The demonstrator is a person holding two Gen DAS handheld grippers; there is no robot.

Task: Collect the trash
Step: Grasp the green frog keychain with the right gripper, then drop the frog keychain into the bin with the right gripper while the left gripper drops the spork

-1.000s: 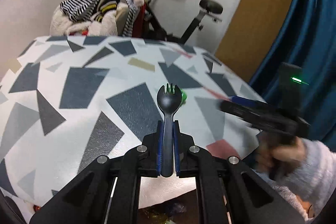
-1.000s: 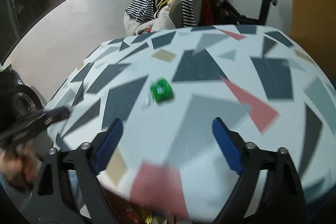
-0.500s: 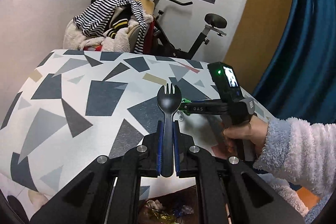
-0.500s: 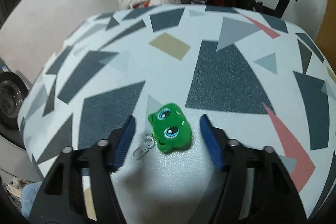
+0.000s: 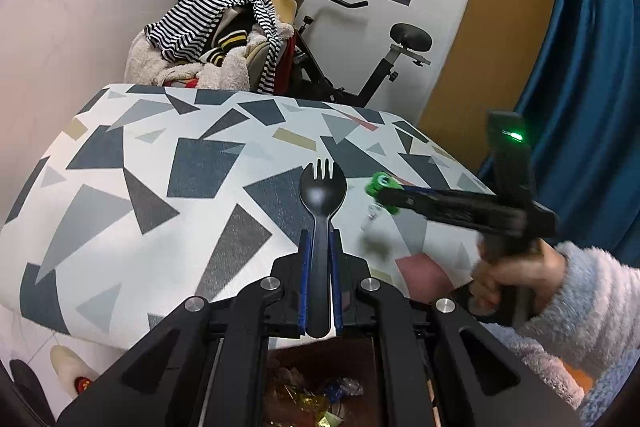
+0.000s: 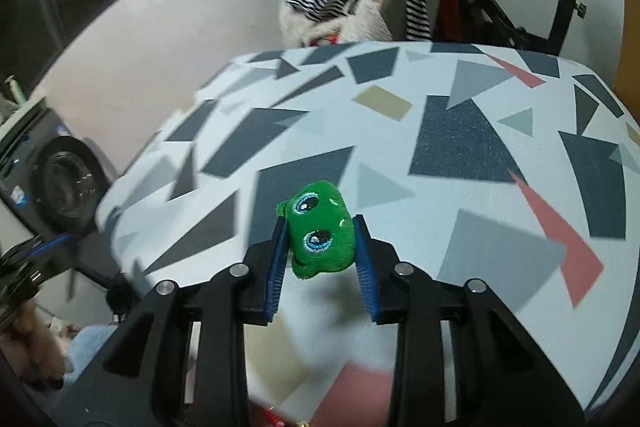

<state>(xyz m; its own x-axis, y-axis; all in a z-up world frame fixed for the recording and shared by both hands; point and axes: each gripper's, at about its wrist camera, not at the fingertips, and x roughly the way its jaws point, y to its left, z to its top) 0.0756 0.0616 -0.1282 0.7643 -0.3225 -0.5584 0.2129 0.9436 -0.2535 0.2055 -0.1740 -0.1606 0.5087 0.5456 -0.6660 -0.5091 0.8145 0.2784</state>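
My left gripper [image 5: 319, 247] is shut on a black plastic spork [image 5: 321, 193], held upright over the near edge of the patterned table [image 5: 160, 187]. My right gripper [image 6: 320, 243] is shut on a small green plush toy with blue eyes [image 6: 320, 239] and holds it lifted above the table [image 6: 460, 167]. In the left wrist view the right gripper [image 5: 384, 193] shows at the right with the green toy [image 5: 378, 183] at its tips and a small metal clip [image 5: 372, 217] dangling below it.
A bin with trash [image 5: 312, 395] sits below the table's near edge. A chair piled with striped clothes [image 5: 208, 39] and an exercise bike [image 5: 360, 67] stand behind the table. A washing machine [image 6: 60, 187] is at the left. A blue curtain [image 5: 580, 87] hangs at the right.
My right gripper has closed on the green toy and lifted it off the table, pulling back toward the near edge. The left gripper keeps the spork and has shifted slightly.
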